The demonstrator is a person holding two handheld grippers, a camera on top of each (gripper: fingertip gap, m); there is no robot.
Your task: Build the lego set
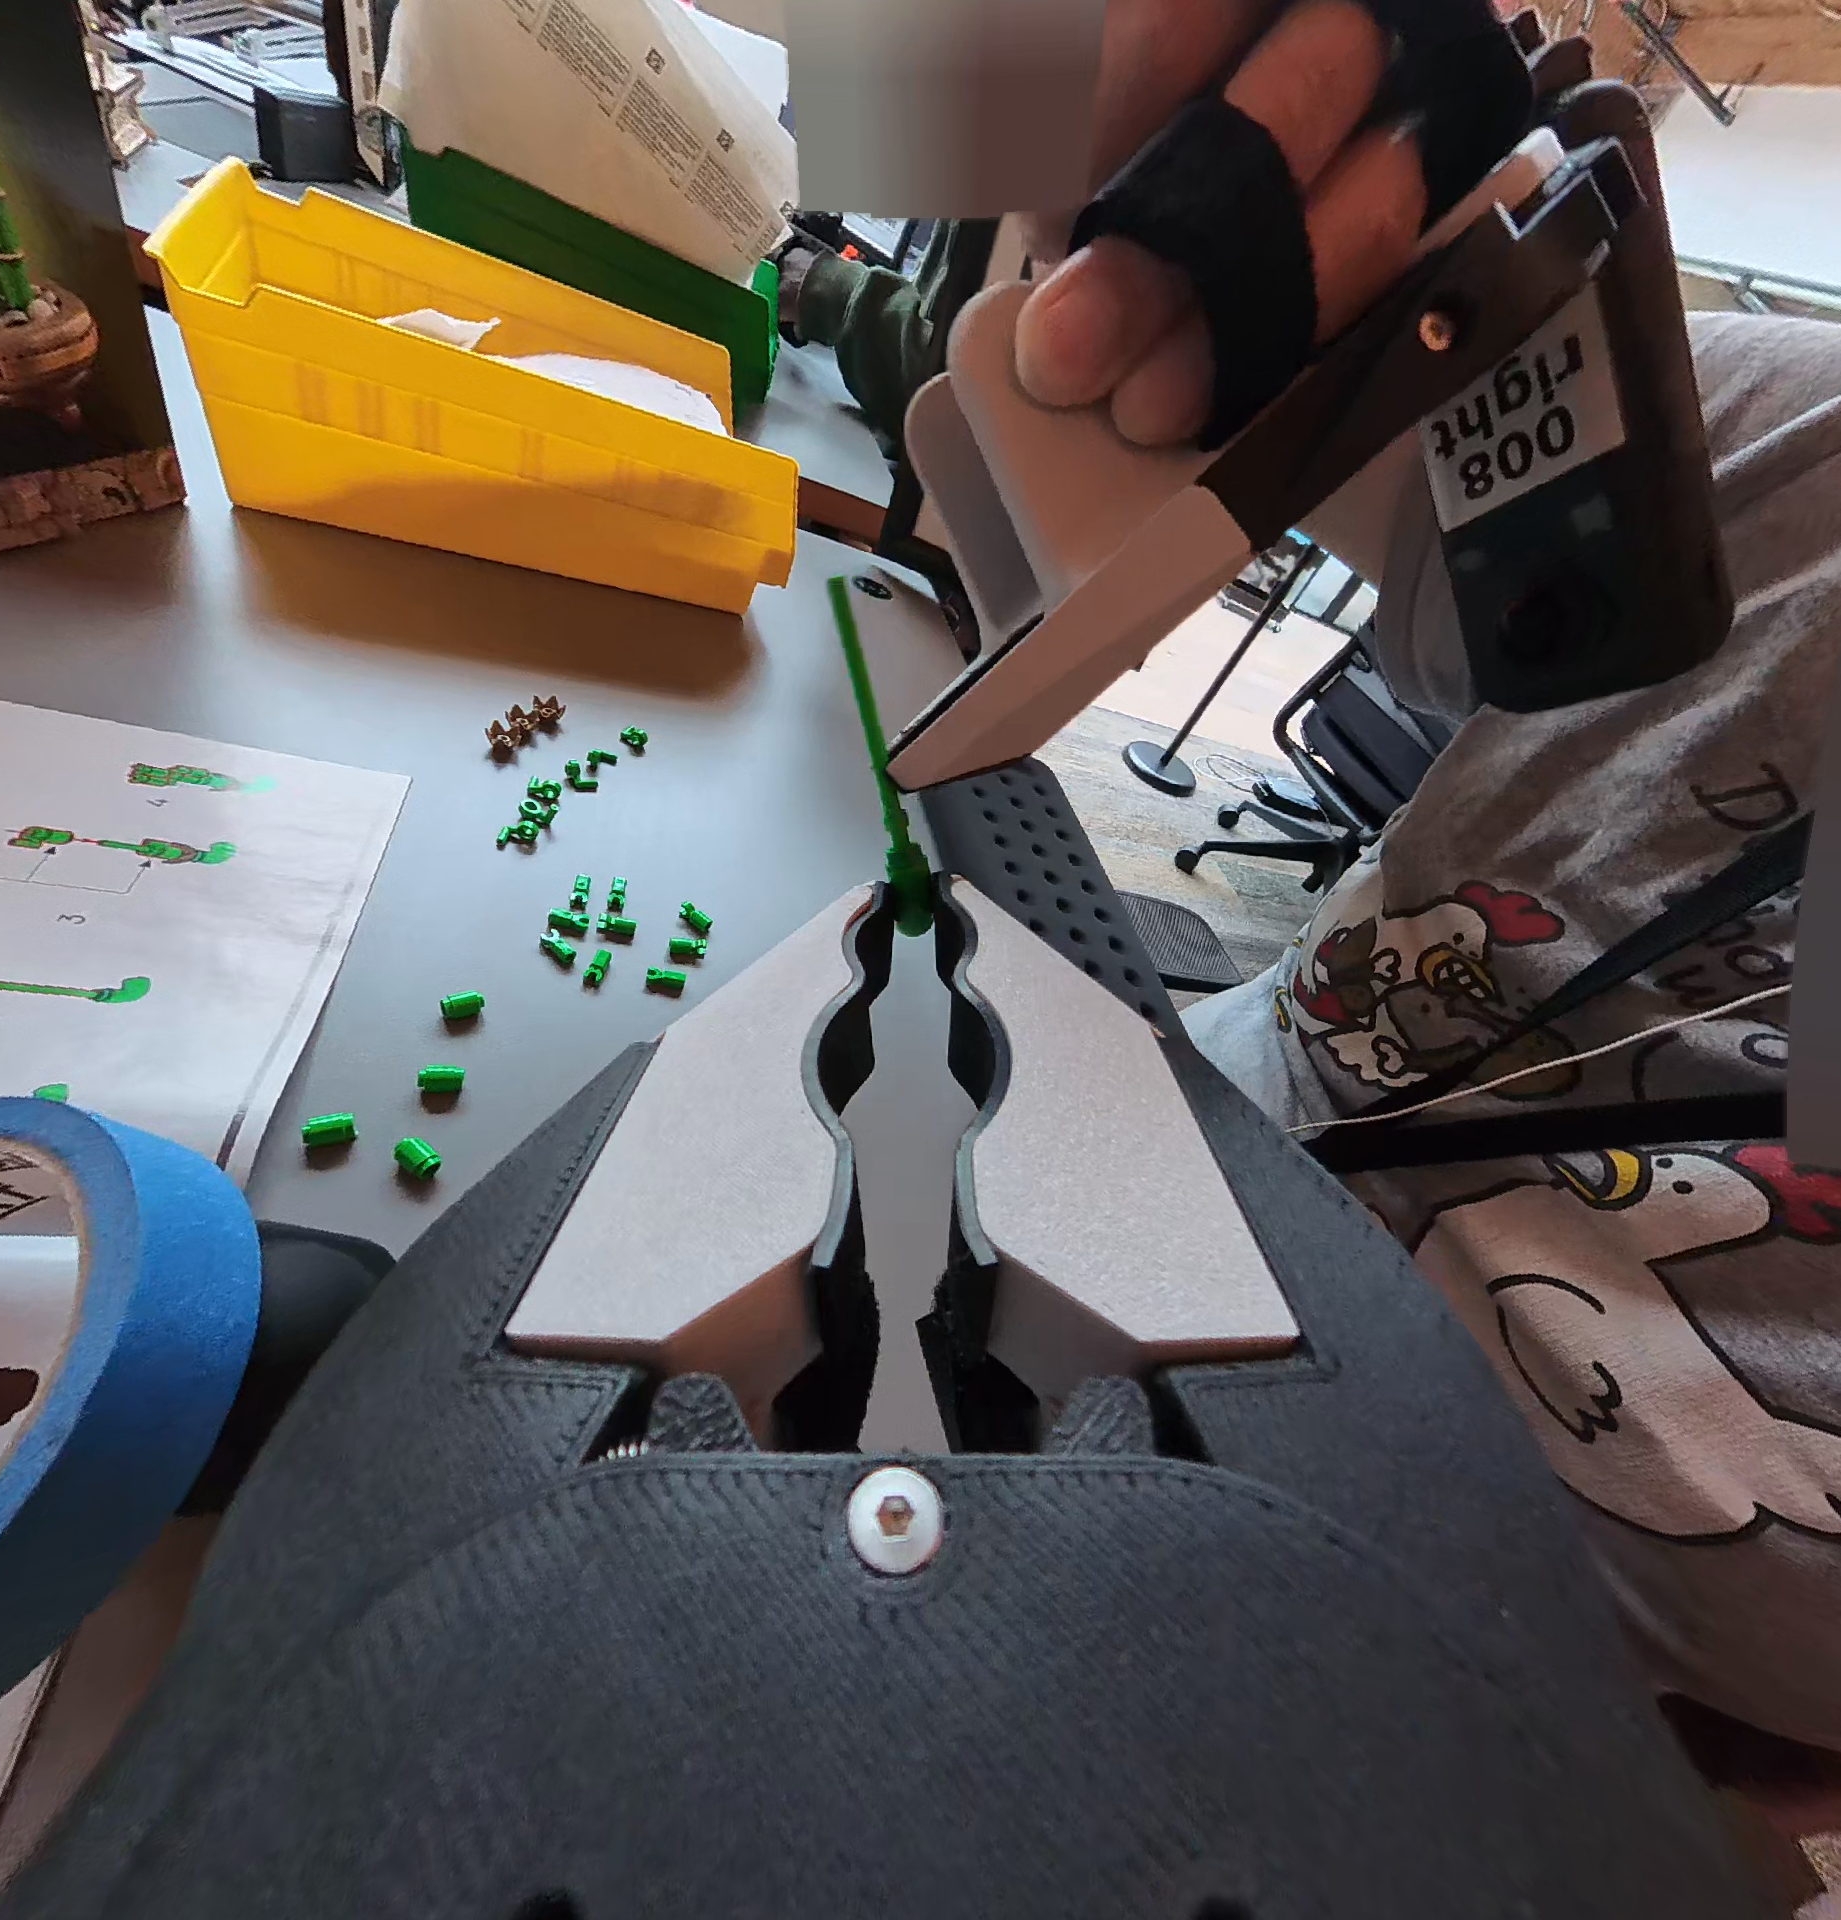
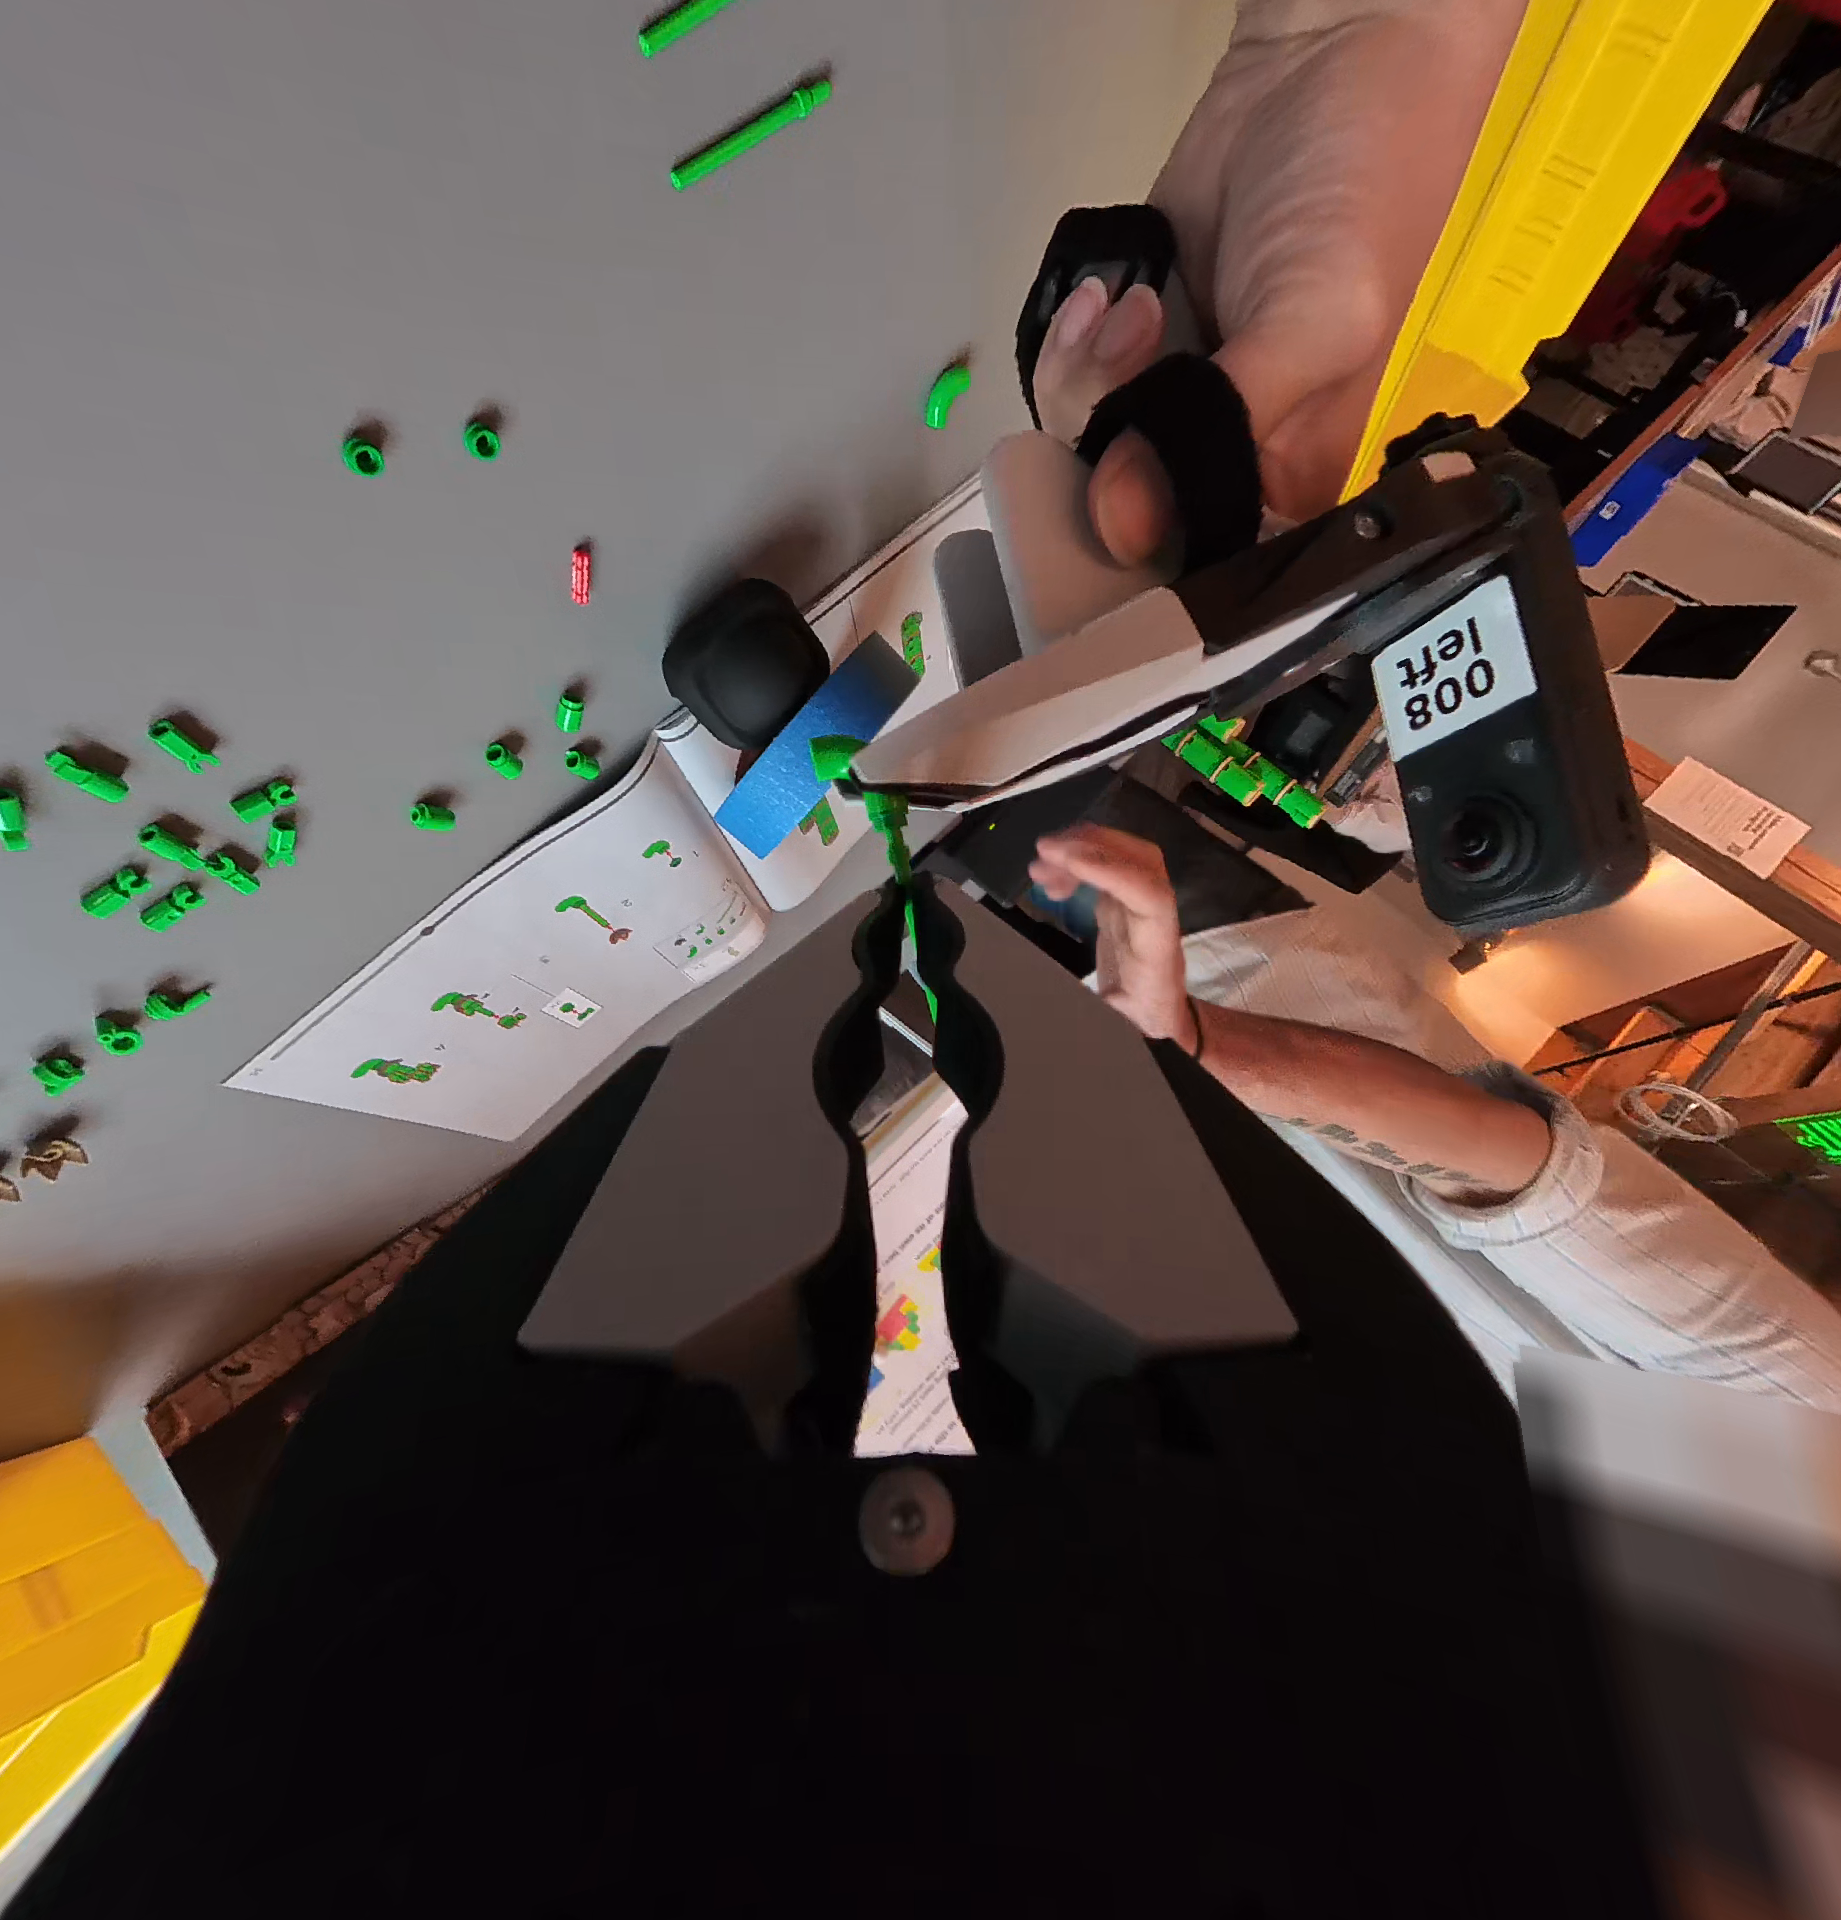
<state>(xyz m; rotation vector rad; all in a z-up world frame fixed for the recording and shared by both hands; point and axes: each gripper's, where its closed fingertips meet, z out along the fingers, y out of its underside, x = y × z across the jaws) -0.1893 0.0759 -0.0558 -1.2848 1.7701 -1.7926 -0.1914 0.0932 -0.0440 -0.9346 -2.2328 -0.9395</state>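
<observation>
green rod (image 1: 862, 686), yellow bin (image 1: 459, 416), blue tape (image 1: 116, 1309)

office workspace | desk (image 1: 396, 623) | swivel chairs (image 1: 1300, 800) | parts bin (image 1: 459, 416)

Thin green rod (image 1: 862, 694) with a thicker green connector (image 1: 910, 896) at its near end, held up off the table, tilted, pinched at both ends. Loose small green pieces (image 1: 612, 933) scattered on the dark tabletop beside an open instruction sheet (image 1: 147, 914); 3 brown pieces (image 1: 523, 723) clustered farther back.
</observation>
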